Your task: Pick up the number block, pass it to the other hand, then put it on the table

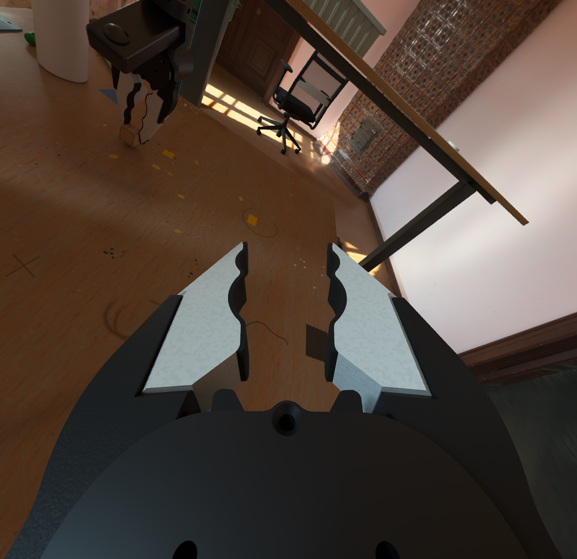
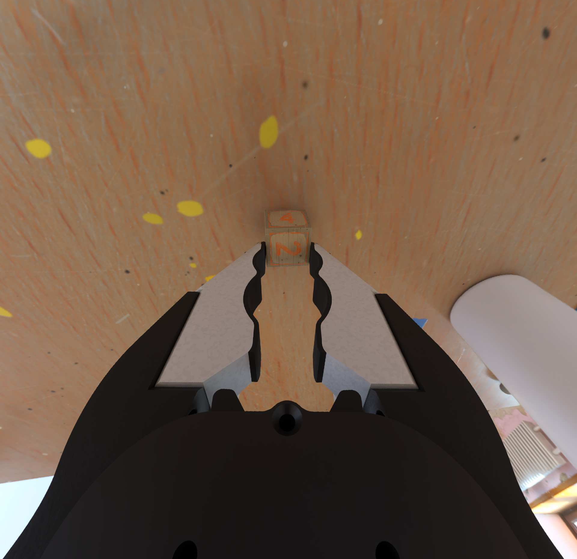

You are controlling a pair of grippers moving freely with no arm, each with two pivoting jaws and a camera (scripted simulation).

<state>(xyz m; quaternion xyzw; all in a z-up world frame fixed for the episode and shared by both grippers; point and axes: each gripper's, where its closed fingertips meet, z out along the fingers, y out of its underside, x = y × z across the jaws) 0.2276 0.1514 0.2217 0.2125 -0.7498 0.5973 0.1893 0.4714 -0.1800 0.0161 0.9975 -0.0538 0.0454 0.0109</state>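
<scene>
Right wrist view: right tool [image 2: 287,253] clamped on number block [image 2: 288,238] at table [image 2: 125,107]; pick-up step. Left tool [image 1: 287,260] released, empty, well apart. Next: lift, carry across.

Office: swivel chair [image 1: 292,107], desk [image 1: 406,85]

The number block [image 2: 288,238] is set on the table [image 2: 406,107] between the right gripper [image 2: 287,250] fingertips — the left gripper [image 1: 286,247] is held well apart, with a cylinder [image 1: 59,29] placed beyond.
</scene>
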